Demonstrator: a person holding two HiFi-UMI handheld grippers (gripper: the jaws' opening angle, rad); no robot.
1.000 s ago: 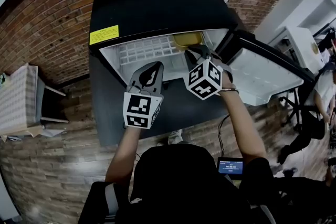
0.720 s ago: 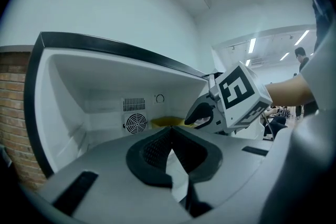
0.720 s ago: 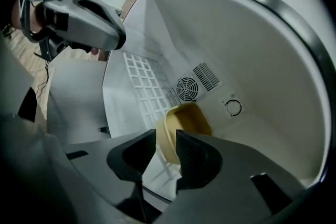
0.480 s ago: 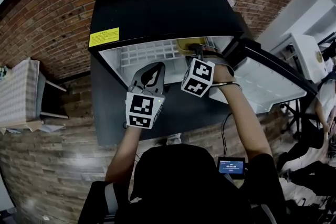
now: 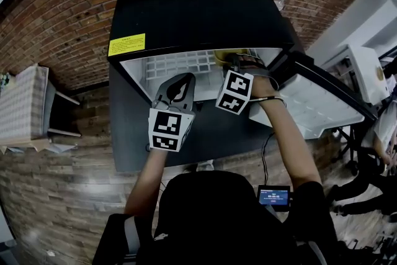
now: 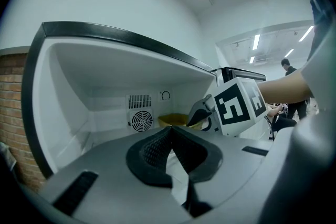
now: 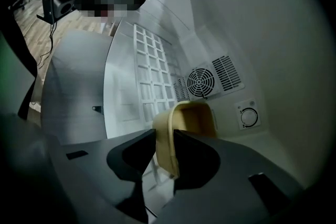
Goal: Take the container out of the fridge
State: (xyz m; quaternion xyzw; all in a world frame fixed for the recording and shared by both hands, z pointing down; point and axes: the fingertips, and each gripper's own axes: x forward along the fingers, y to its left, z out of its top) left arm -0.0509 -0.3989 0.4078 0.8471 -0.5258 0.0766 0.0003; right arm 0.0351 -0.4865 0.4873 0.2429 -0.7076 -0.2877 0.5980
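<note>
A yellow container (image 5: 228, 57) stands at the back right of the open black fridge (image 5: 192, 3), on its white wire shelf (image 5: 177, 64). My right gripper (image 5: 236, 61) reaches into the fridge. Its jaws are closing, and the near wall of the container (image 7: 191, 118) fills the gap between them, both pads touching it (image 7: 165, 134). My left gripper (image 5: 183, 79) hovers at the fridge mouth to the left, shut and empty (image 6: 171, 128). From there I see the container (image 6: 173, 120) beside the right gripper (image 6: 202, 110).
The fridge door (image 5: 316, 102) hangs open to the right. A fan grille (image 7: 202, 81) and a dial (image 7: 248, 117) sit on the back wall. A white-topped table (image 5: 22, 115) stands left, a small screen (image 5: 275, 197) by my right elbow, and a white cabinet (image 5: 363, 68) far right.
My right gripper has pushed deeper into the fridge, up to the yellow container. The left gripper has stayed where it was.
</note>
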